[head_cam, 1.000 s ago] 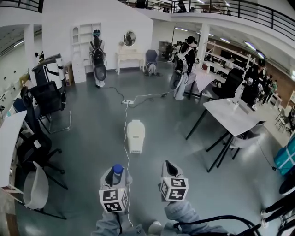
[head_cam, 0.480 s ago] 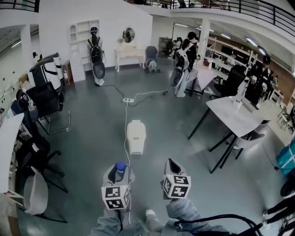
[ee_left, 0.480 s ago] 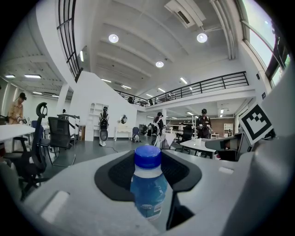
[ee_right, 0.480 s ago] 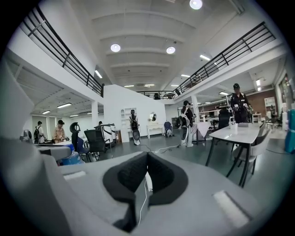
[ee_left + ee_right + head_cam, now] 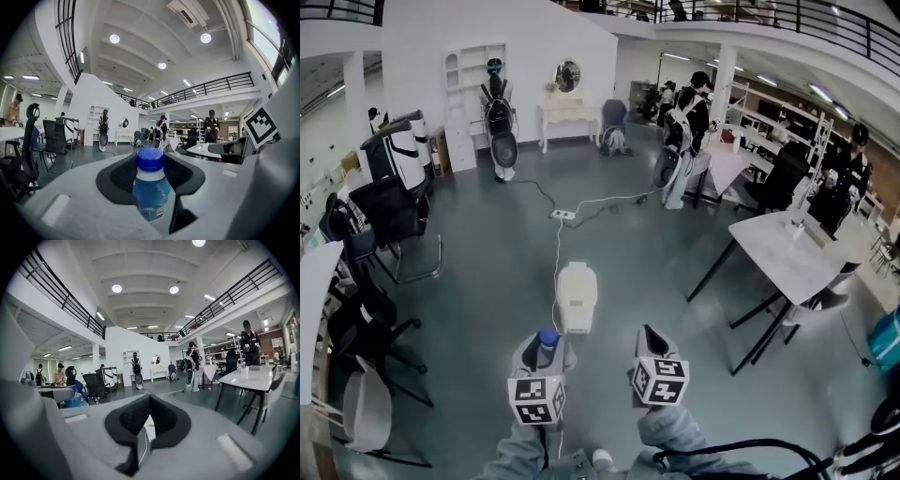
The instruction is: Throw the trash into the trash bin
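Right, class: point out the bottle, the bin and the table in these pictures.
bottle (image 5: 150, 199): left gripper view, on its blue body.
bin (image 5: 577, 292): head view, on its white top.
table (image 5: 783, 262): head view, on a bare part of its top.

The trash bin (image 5: 577, 298) stands on the floor ahead, between my left claw (image 5: 546, 347), with the bottle (image 5: 150, 194) in it, and my right claw (image 5: 650, 337).

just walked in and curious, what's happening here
A person holds a gripper in each hand. The left gripper grips a blue-capped bottle upright. The right gripper is shut and empty. A white trash bin stands on the floor just ahead of both; the bottle is not yet in it.
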